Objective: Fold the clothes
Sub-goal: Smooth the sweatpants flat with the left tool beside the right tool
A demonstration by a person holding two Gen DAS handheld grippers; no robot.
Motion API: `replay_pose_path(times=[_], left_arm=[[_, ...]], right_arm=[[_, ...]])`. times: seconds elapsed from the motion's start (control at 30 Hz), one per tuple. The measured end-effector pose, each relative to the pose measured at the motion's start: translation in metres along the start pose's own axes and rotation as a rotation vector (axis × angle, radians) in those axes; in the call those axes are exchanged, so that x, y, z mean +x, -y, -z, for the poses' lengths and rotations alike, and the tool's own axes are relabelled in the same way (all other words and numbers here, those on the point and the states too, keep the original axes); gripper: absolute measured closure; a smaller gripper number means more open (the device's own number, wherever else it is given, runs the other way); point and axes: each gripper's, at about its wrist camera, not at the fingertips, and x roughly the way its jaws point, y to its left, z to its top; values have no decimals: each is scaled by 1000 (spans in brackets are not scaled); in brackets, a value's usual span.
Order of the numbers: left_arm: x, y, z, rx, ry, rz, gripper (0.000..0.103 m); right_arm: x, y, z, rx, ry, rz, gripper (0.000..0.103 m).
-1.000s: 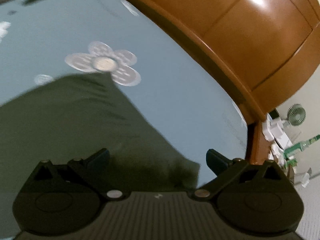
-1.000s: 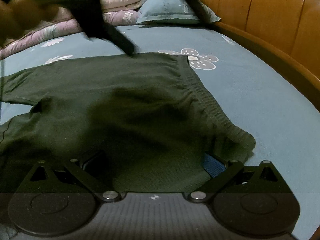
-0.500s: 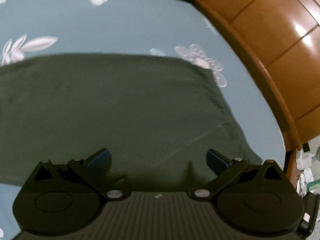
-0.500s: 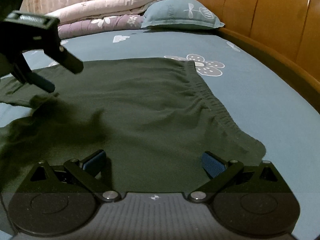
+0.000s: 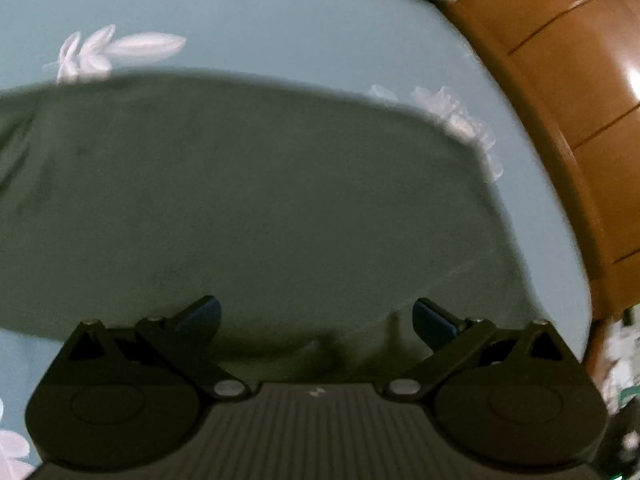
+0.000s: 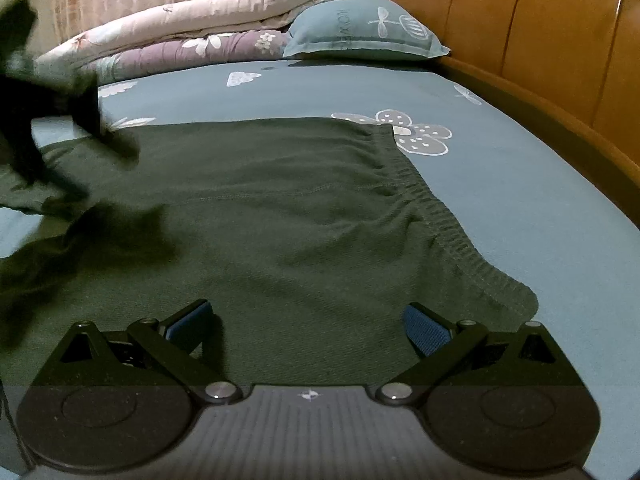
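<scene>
Left claw (image 5: 316, 314) farther over shorts (image 5: 260, 200), wide-spread, empty.

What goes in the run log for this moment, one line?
stage: pre-grasp | left tool: open, over garment | right tool: open, low above garment | dark green shorts: spread flat on bed sheet, waistband unfolded

left gripper (image 6: 60, 128) motion-blurred, dark green garment (image 6: 280, 220) cut off left

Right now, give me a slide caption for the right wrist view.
Open right tool poised low over dark green shorts spread flat on a blue floral bedsheet, elastic waistband toward the wooden headboard.
</scene>
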Motion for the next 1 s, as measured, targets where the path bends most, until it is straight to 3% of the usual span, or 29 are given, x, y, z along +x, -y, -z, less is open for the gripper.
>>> replay_pose_path(times=[0.07,0.17,0.3,0.43,0.57,0.63,0.7,0.8,0.9,1.0], left_arm=[[-7,4,2,4,3,9,2],[-26,16,7,1,16,128,1],[-22,30,26,2,-78,237,1],[2,22,31,11,-120,156,2],[-10,11,17,-6,-22,99,3],[-24,15,15,-7,-13,136,2],[-32,17,18,-17,-40,190,2],[-30,19,31,-6,-103,210,2],[-18,12,41,-10,-155,137,2],[-21,1,41,-45,-128,77,3]], right_arm=[[-3,2,-1,13,14,-9,0],[-7,5,-2,32,34,-23,0],[-13,10,-4,57,62,-41,0],[-10,8,-5,66,56,-44,0],[-9,6,-4,64,56,-56,0],[-8,5,-4,62,52,-54,0],[-7,5,-4,59,49,-51,0],[-6,7,-4,77,45,-52,0],[-6,9,-4,95,41,-52,0],[-6,10,-4,112,37,-52,0]])
